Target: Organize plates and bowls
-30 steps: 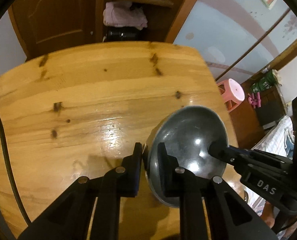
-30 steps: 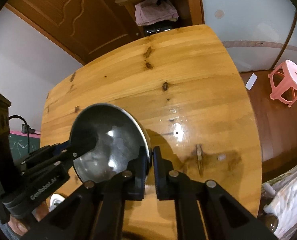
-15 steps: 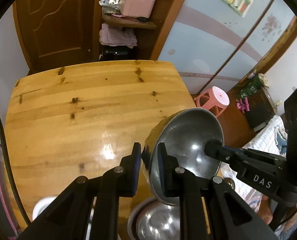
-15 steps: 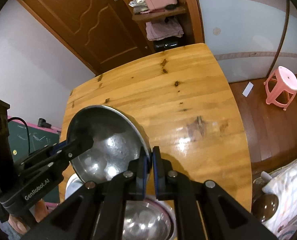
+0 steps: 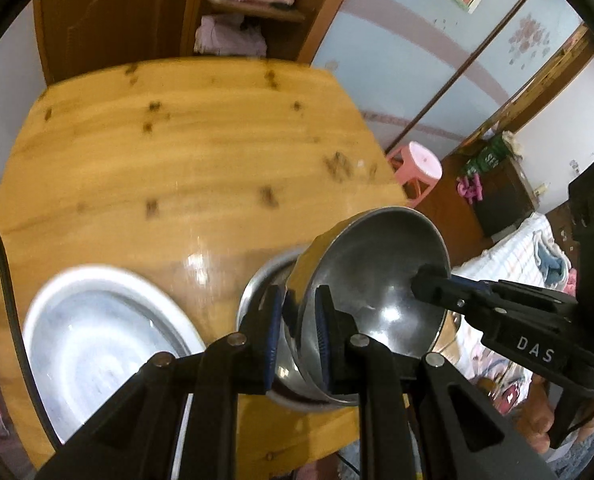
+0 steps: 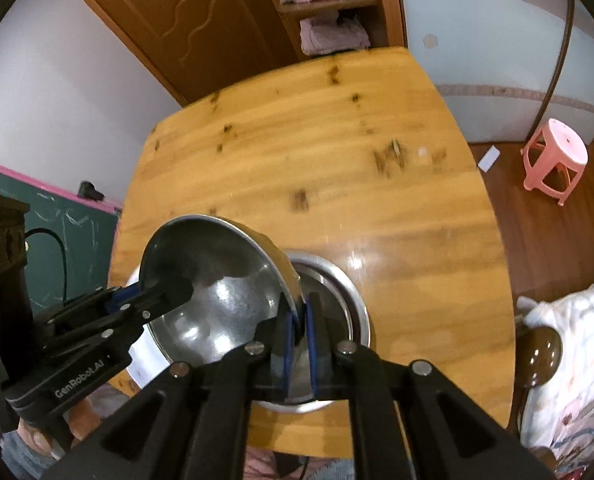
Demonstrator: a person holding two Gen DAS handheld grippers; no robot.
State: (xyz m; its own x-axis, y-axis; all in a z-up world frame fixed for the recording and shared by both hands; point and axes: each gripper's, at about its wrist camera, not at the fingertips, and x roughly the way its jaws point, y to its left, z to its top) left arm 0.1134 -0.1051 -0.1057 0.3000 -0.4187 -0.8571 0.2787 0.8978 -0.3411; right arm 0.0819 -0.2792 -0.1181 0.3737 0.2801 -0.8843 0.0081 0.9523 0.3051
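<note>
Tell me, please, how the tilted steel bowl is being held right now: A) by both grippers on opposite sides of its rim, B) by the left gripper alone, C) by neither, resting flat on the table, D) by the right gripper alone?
A: the left gripper and the right gripper each pinch the rim of the steel bowl, held tilted above a second bowl on the table.

Wooden table (image 5: 185, 168), light varnished planks with dark knots, rounded corners, glare patch near the middle. Near edge carries a white plate (image 5: 97, 332), lying flat toward the left side. Just beside it to the right rests a steel bowl (image 6: 349, 312), upright, largely covered from view. Remaining surface blurred; fine detail not readable.
</note>
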